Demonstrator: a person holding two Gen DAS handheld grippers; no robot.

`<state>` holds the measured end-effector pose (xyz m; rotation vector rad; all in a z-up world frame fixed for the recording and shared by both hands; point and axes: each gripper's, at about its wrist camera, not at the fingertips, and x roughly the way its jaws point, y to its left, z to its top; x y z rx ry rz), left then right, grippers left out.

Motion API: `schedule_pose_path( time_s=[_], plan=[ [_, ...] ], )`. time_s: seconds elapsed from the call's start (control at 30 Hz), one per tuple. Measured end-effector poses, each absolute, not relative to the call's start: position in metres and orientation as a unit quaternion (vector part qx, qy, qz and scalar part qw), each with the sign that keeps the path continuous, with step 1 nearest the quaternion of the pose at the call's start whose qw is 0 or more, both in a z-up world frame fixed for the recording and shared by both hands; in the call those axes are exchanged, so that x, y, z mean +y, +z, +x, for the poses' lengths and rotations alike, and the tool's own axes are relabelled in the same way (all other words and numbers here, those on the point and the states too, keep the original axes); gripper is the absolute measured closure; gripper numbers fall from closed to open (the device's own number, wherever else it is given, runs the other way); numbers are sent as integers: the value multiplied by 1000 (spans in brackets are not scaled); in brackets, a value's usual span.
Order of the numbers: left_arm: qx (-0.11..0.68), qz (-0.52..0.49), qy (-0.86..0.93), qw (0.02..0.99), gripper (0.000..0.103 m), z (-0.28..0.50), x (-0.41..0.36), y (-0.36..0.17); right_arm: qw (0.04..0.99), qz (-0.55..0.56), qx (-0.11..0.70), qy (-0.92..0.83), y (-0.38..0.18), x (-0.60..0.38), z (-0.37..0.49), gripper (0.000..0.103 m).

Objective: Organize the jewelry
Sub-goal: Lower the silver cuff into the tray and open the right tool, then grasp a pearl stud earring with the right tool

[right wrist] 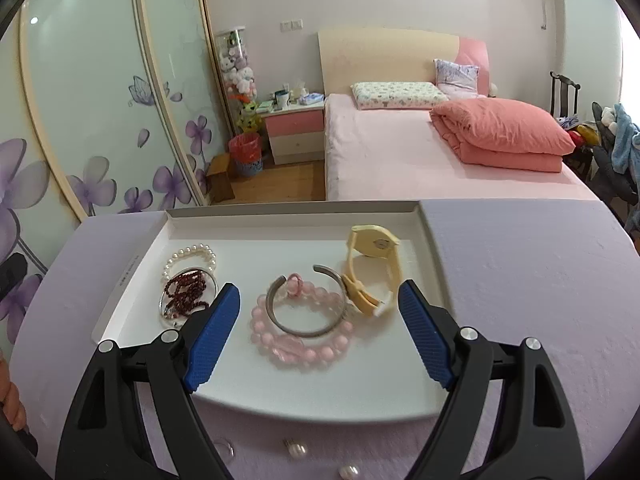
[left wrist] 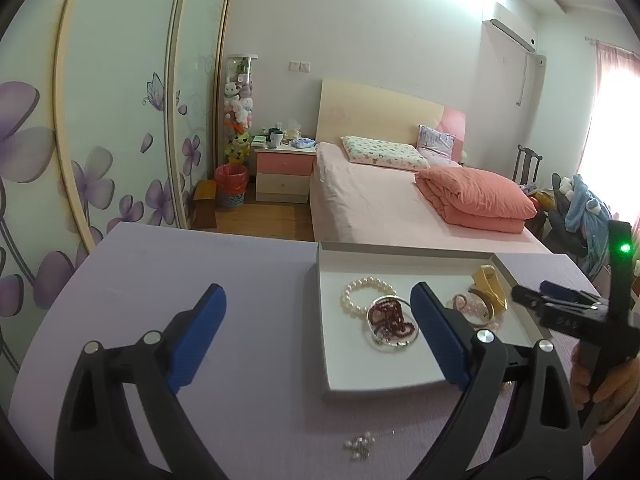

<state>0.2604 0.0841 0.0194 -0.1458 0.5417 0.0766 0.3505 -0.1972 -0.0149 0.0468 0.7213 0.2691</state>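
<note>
Ahead of both my grippers lies the lavender table (right wrist: 520, 280), and on it the shallow white tray (right wrist: 304, 222) that holds nearly all the jewelry. My right gripper (right wrist: 319, 296) hangs over the tray's near edge with its blue fingers (right wrist: 212, 340) spread wide and nothing between them. My left gripper (left wrist: 318, 304) is also wide open and empty; its left finger is over bare table, its right finger over the tray's left part. From the left wrist view I see the right gripper (left wrist: 532, 294) off to the right side, at the tray's right rim.

Directly between the right gripper's fingers and just beyond them lies the pink bead bracelet (right wrist: 300, 344), with a grey open cuff bangle (right wrist: 304, 332) resting on top of it and a small pink ring (right wrist: 295, 285) on its far side. Just ahead of the right finger sits the cream watch (right wrist: 372, 256), strap toward me, touching the cuff's end. Ahead of the left finger lies a silver bangle (right wrist: 168, 316) with dark red beads (right wrist: 186, 290) piled in it, and the pearl bracelet (right wrist: 192, 256) just beyond, touching them.

Nearer than the tray, below the left gripper, a small pearl cluster piece (left wrist: 359, 445) lies on the table; loose pearls (right wrist: 296, 449) show under the right gripper.
</note>
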Motion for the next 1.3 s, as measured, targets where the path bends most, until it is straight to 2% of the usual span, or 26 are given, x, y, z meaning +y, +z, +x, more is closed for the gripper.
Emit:
schedule_pose_path(
  time_s=[0.23,0.4,0.67,0.93,1.13,1.3],
  plan=[
    [267,-70,40,960,12,234,82,22,932,35,336,130,-5,-218,313,23],
    [270,-71,37,960,12,209,78,17,929,38,343,130,-15,-231,290,29],
    [286,-61,31,956,12,181,66,-5,907,26,400,130,-58,-237,265,44],
    [308,-47,16,950,12,167,53,-26,888,8,442,125,-86,-230,259,52],
    [320,-46,16,946,12,168,52,-35,890,-15,440,119,-89,-219,262,53],
    [322,-46,17,945,12,171,52,-36,893,-23,435,113,-90,-216,271,63]
  ],
)
